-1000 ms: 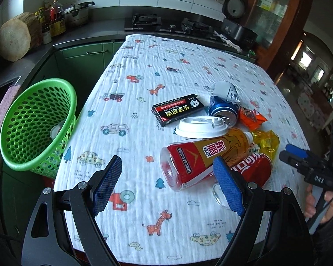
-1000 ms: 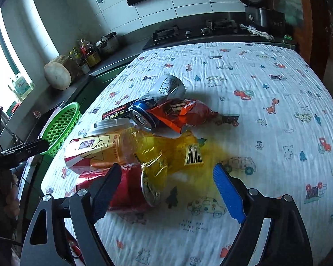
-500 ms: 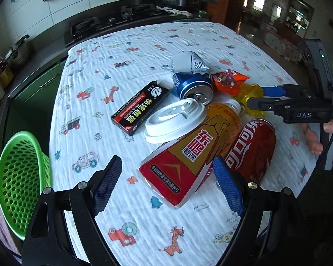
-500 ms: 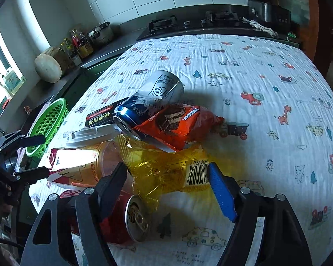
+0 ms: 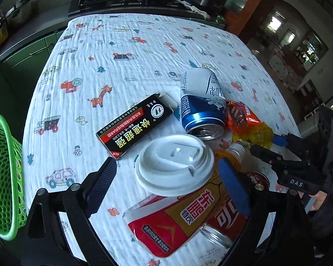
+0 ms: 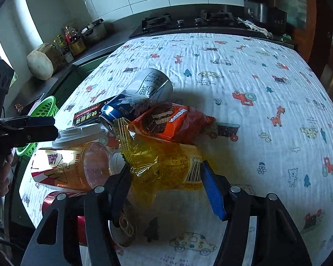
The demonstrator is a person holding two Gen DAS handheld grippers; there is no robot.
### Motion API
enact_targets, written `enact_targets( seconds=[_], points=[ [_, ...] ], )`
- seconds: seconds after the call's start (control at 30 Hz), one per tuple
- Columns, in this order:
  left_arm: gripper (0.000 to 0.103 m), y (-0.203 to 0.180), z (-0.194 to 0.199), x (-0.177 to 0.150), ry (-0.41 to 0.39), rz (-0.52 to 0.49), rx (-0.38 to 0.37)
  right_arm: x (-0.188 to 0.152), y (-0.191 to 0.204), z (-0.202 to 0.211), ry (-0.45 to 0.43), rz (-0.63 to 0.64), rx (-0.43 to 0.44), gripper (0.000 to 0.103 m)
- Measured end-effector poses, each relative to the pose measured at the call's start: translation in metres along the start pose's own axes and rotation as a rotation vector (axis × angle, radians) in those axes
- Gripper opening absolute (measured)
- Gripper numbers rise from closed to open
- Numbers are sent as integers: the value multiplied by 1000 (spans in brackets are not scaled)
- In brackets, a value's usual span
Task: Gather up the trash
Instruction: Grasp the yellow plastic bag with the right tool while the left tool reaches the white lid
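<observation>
A pile of trash lies on the table. My left gripper [image 5: 166,181] is open, its jaws either side of a white cup lid [image 5: 174,161] that rests on a red and yellow drink bottle [image 5: 184,217]. Beyond lie a black box [image 5: 133,126], a blue and white can [image 5: 199,102], an orange snack bag [image 5: 239,115] and a red can [image 5: 228,219]. My right gripper [image 6: 166,184] is open, its jaws around a yellow wrapper [image 6: 166,161]. The orange snack bag [image 6: 171,122], the blue and white can [image 6: 139,95] and the red can [image 6: 82,217] also show there.
A green mesh basket [image 5: 2,173] stands off the table's left edge; it also shows in the right wrist view [image 6: 42,110]. The table carries a white cartoon-print cloth [image 5: 122,55]. A stove and counter [image 6: 188,24] run behind the table, with jars and a log [image 6: 42,62] at left.
Both grippers have moved forward and lower into the pile. The left one now straddles the cup lid; the right one now straddles the yellow wrapper, with its jaws somewhat narrower.
</observation>
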State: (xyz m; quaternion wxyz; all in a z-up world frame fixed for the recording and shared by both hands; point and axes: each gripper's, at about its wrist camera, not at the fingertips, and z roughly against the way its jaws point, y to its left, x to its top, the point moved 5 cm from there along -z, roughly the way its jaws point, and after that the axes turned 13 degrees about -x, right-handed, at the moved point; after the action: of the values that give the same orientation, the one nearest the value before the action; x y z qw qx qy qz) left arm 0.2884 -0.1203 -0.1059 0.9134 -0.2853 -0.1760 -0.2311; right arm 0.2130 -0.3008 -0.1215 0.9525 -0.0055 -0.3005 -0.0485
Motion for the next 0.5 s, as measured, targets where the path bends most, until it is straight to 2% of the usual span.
enact_targets(
  seconds=[0.3, 0.5],
  points=[
    [91, 1, -26, 9, 47, 82, -28, -2, -1, -1, 4, -6, 3, 60],
    [83, 9, -35, 8, 58, 139, -45, -3, -3, -3, 6, -9, 4, 57]
  ],
)
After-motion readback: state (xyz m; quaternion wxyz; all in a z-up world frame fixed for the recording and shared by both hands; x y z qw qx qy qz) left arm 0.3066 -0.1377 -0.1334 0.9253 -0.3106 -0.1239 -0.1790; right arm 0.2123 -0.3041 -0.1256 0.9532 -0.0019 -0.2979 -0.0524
